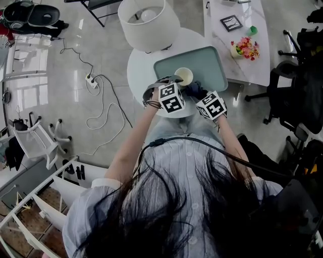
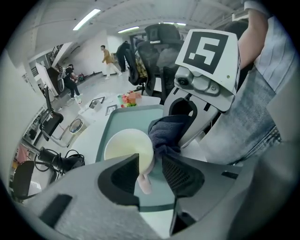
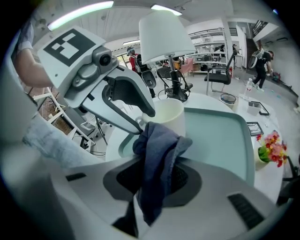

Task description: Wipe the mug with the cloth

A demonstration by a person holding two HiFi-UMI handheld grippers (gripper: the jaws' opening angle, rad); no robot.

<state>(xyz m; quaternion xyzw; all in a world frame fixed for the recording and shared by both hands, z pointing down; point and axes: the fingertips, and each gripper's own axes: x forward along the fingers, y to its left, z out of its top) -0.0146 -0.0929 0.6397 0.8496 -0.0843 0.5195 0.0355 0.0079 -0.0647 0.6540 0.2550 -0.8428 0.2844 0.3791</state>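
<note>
A teal tray (image 1: 212, 60) on the round white counter (image 1: 139, 70) carries the cream mug (image 1: 183, 75) at its near edge. The left claw (image 2: 150, 159) stands wide astride the mug's handle (image 2: 145, 183); the right claw (image 3: 159, 164) clamps the dark cloth (image 3: 157, 140) at the mug's right side. Mid-wipe, I judge: next the handle needs gripping to steady the mug while the cloth rubs round.

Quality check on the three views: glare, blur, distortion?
Head view: glare patches on the glossy floor, mug sharp, hair fills the lower half. Left gripper view: heavy fisheye, black corners, its own jaws close to the lens look soft, mug readable. Right gripper view: same fisheye, ceiling light blown out, cloth sharp.
</note>
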